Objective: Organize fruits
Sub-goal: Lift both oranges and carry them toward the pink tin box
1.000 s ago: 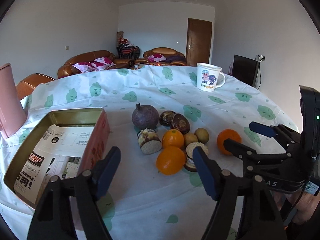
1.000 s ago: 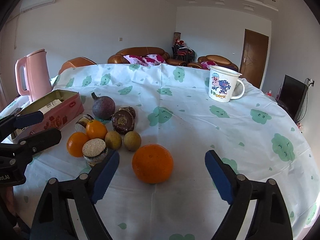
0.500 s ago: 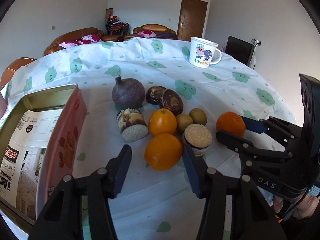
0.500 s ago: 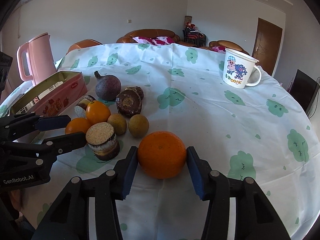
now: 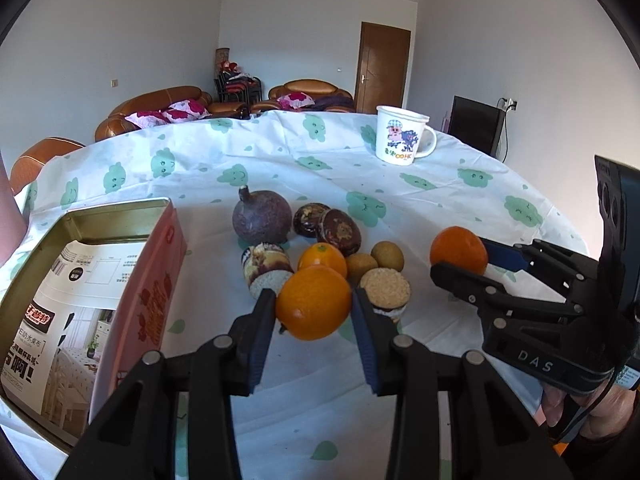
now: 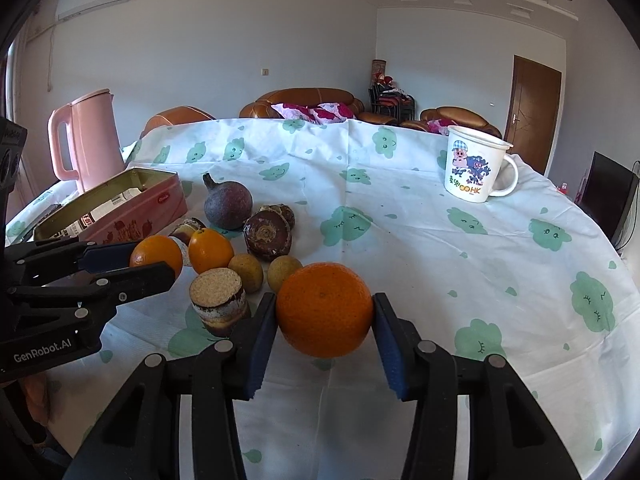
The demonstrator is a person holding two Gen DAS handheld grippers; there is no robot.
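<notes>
My left gripper [image 5: 314, 308] is shut on a smooth orange [image 5: 313, 302] and holds it just above the tablecloth. My right gripper [image 6: 325, 314] is shut on a larger orange [image 6: 324, 309], which also shows in the left wrist view [image 5: 459, 251]. Between them lies a cluster of fruit: a dark purple round fruit [image 5: 262, 219], another orange [image 5: 322, 259], two small brown fruits [image 5: 387, 255], two dark brown pieces [image 5: 340, 231] and two cut cylindrical pieces [image 5: 385, 289]. An open pink tin [image 5: 92, 276] lined with paper stands to the left.
A white cartoon mug [image 6: 476, 168] stands at the back right of the round table [image 6: 500, 264]. A pink kettle [image 6: 86, 136] stands at the back left behind the tin. Sofas and a door are beyond the table.
Both grippers moved forward and closed on their oranges. The left one has lifted its orange slightly; the right one now grips the larger orange.
</notes>
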